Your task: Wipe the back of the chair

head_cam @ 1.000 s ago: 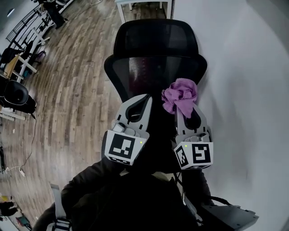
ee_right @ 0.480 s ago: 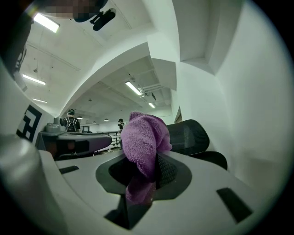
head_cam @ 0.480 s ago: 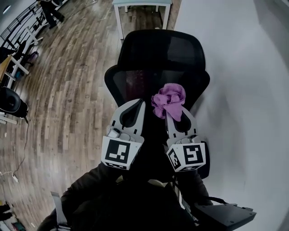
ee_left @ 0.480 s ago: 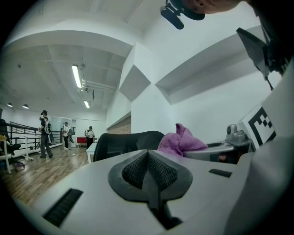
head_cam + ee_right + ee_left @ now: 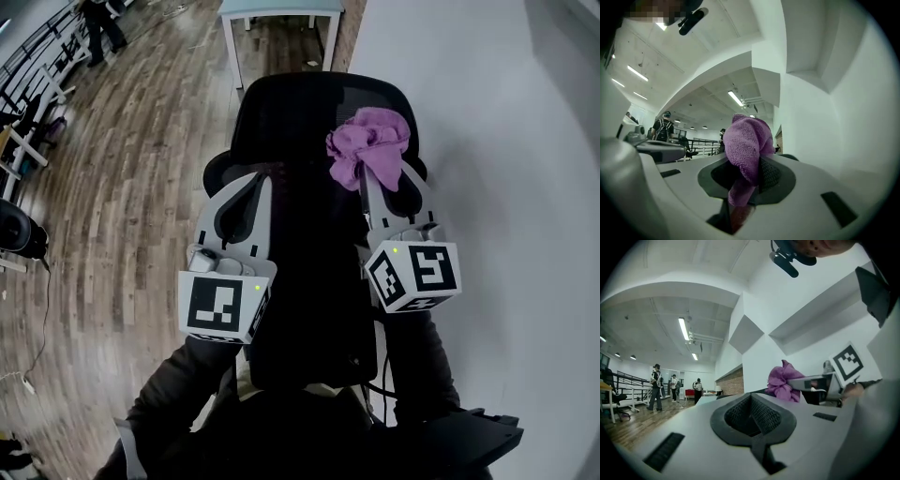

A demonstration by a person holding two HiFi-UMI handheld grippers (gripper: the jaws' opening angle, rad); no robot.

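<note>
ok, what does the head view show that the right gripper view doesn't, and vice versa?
Head view only: the chair's whole black back, the wood floor, a table beyond. Right gripper view only: ceiling lights, people by a railing, and a close look at the right tool, jaws shut on the purple cloth. Both: that cloth in the right tool, the left tool, the white wall.

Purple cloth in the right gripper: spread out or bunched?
Bunched. The purple cloth is a crumpled wad clamped in the right gripper, lumped beyond the jaws with a tail hanging between them; nothing lies flat.
</note>
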